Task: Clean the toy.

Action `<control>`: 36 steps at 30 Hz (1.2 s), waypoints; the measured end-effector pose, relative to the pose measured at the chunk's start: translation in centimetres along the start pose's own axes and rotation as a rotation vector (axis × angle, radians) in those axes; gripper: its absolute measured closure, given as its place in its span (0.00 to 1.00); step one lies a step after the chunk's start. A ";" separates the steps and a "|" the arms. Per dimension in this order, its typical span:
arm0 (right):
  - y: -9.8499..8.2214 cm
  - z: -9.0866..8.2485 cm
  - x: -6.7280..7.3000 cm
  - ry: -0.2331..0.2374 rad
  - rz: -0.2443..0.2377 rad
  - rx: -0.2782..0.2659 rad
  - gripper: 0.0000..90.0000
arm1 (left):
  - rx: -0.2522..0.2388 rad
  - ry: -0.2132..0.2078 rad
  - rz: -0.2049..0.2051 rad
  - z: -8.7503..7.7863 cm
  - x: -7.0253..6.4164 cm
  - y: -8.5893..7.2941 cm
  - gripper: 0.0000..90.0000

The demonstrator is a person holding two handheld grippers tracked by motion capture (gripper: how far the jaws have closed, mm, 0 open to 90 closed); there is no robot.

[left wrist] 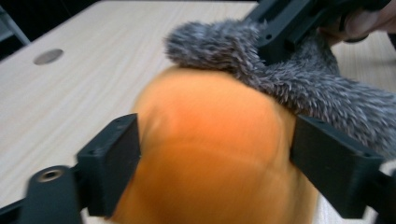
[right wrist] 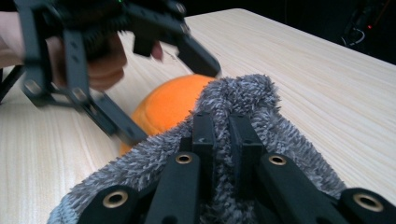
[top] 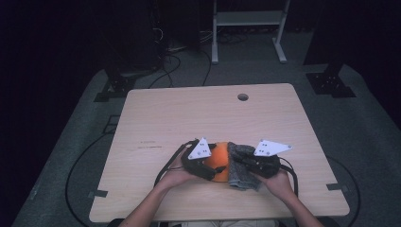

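Observation:
A soft orange ball (top: pixel 218 158) lies on the wooden table (top: pixel 189 113) near its front edge, with a grey fuzzy cloth (top: pixel 240 172) draped against its right side. My left gripper (top: pixel 213 166) is open, one jaw on each side of the orange ball (left wrist: pixel 210 140), close against it. In the left gripper view the grey cloth (left wrist: pixel 303 88) lies over the ball's far side. My right gripper (right wrist: pixel 222 135) is shut on a fold of the grey cloth (right wrist: pixel 243 93). Beyond it sits the orange ball (right wrist: pixel 163 112), flanked by the left gripper (right wrist: pixel 173 100).
The tabletop has a round cable hole (top: pixel 243 97) near its far edge. Behind the table stands a white metal frame (top: pixel 248 19). Black stand bases (top: pixel 331 82) and cables (top: pixel 170 66) lie on the grey floor around it. Both forearms enter from the bottom.

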State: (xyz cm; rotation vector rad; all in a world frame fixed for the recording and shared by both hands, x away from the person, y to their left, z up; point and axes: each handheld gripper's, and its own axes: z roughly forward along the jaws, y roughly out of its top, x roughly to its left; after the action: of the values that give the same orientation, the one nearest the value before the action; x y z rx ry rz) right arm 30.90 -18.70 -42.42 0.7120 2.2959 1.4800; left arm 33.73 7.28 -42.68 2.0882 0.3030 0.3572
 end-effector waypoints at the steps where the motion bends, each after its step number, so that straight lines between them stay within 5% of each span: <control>1: -0.2 -0.2 -0.1 -0.013 0.003 0.004 0.91 | 0.006 -0.006 -0.011 -0.1 0.2 -0.1 0.14; 9: -1.9 -1.9 -1.7 -0.050 0.049 0.048 0.91 | 0.030 -0.006 -0.019 -0.1 0.1 -0.2 0.32; 13: -0.8 -3.0 -1.3 0.010 0.057 -0.046 0.91 | 0.049 0.024 0.016 0.2 -0.7 1.1 0.37; 18: 1.7 -1.5 0.0 0.037 -0.029 -0.050 0.91 | 0.050 0.028 0.040 0.2 -1.3 1.6 0.38; 27: 0.0 -0.5 -0.6 0.002 0.001 0.001 0.91 | 0.042 0.023 -0.013 0.0 -0.6 1.0 0.39; 32: 0.5 -1.5 -0.3 0.020 0.002 -0.034 0.91 | 0.043 0.026 0.004 0.2 -0.9 1.3 0.39; 36: 1.5 -0.7 0.3 0.039 -0.023 -0.040 0.91 | 0.050 0.034 0.019 0.3 -1.1 1.5 0.39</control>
State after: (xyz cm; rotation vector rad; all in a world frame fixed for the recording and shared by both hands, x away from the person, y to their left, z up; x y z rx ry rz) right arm 30.63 -18.57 -40.71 0.6490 2.2887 1.5384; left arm 32.91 5.91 -41.68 2.1365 0.3154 0.4010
